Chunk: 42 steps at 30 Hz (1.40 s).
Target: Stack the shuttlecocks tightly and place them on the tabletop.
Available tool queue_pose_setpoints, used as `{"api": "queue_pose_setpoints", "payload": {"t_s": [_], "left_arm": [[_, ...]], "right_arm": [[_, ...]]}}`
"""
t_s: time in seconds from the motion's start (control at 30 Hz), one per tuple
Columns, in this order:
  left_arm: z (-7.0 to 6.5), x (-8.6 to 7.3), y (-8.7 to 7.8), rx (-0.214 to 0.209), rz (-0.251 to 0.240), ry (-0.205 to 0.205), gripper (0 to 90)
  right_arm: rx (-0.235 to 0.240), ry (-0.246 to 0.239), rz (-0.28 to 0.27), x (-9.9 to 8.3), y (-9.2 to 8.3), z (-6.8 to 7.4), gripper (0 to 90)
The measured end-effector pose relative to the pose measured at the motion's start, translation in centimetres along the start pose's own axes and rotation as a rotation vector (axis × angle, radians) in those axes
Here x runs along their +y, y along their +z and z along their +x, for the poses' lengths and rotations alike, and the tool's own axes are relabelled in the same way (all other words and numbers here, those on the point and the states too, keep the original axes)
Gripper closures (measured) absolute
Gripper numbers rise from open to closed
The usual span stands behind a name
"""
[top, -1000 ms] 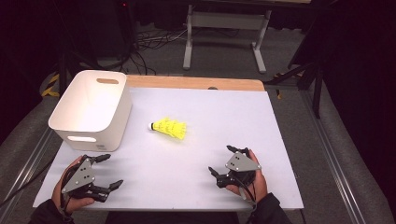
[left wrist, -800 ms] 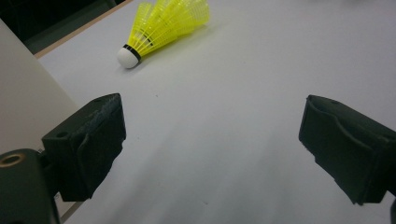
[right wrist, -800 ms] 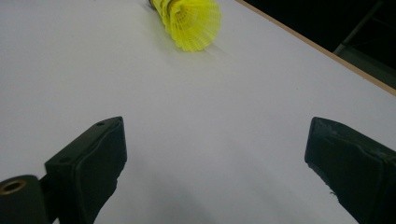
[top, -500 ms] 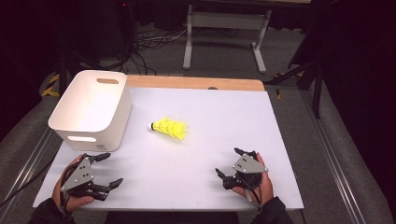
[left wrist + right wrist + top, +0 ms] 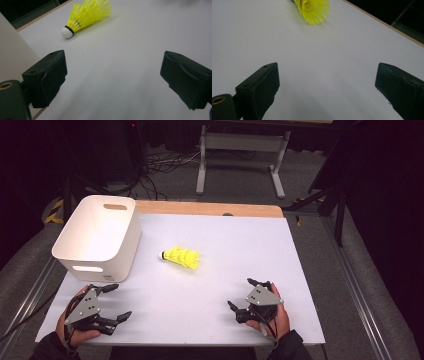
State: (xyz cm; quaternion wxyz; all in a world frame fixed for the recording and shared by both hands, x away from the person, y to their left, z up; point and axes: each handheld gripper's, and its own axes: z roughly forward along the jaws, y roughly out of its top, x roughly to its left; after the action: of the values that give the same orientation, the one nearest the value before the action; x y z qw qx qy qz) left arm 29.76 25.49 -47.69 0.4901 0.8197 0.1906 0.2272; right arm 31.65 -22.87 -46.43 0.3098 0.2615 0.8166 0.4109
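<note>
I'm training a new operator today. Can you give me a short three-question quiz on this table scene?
1. True or false: the yellow shuttlecock lies inside the white bin.
2. Which end of the shuttlecock points toward the bin: cork or skirt?
3. Are the left gripper and right gripper open or shut?

Key
1. False; it lies on the table, beside the bin.
2. Cork.
3. Both open, holding nothing.

Your bench (image 5: 250,250) has a white top with a bare wooden strip (image 5: 210,209) along its 12 o'clock edge. Beyond it, at 12 o'clock, a grey metal stand (image 5: 240,150) rests on the grey floor (image 5: 310,185), with black cables (image 5: 160,165) at 11 o'clock. The room around you is dark.
</note>
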Motion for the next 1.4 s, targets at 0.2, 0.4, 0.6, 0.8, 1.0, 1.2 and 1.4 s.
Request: {"api": "queue_pose_setpoints", "payload": {"t_s": [0.2,0.4,0.6,0.8,1.0,1.2,1.4], "left_arm": [[0.1,-0.1,0.1,0.002,0.002,-0.003,7.7],[0.0,0.0,0.2,0.006,0.008,0.002,7.7],[0.0,-0.1,0.1,0.008,0.003,-0.005,7.6],[0.0,-0.1,0.2,0.007,0.008,0.000,7.5],[-0.1,-0.1,0.3,0.003,0.022,0.008,7.5],[0.0,-0.2,0.1,0.006,0.021,0.004,7.6],[-0.1,-0.2,0.2,0.003,0.024,0.004,7.6]], "right_arm": [[0.003,0.006,-0.004,0.1,0.3,-0.2,6.1],[0.021,-0.005,0.001,0.7,0.9,0.1,6.3],[0.051,-0.003,0.005,1.0,1.6,0.2,6.5],[0.061,0.013,-0.004,1.3,2.0,0.2,6.6],[0.068,0.001,-0.007,1.7,2.4,0.3,6.6],[0.071,0.002,-0.015,2.1,2.9,0.3,6.8],[0.080,0.001,-0.017,2.5,3.2,0.5,6.8]]}}
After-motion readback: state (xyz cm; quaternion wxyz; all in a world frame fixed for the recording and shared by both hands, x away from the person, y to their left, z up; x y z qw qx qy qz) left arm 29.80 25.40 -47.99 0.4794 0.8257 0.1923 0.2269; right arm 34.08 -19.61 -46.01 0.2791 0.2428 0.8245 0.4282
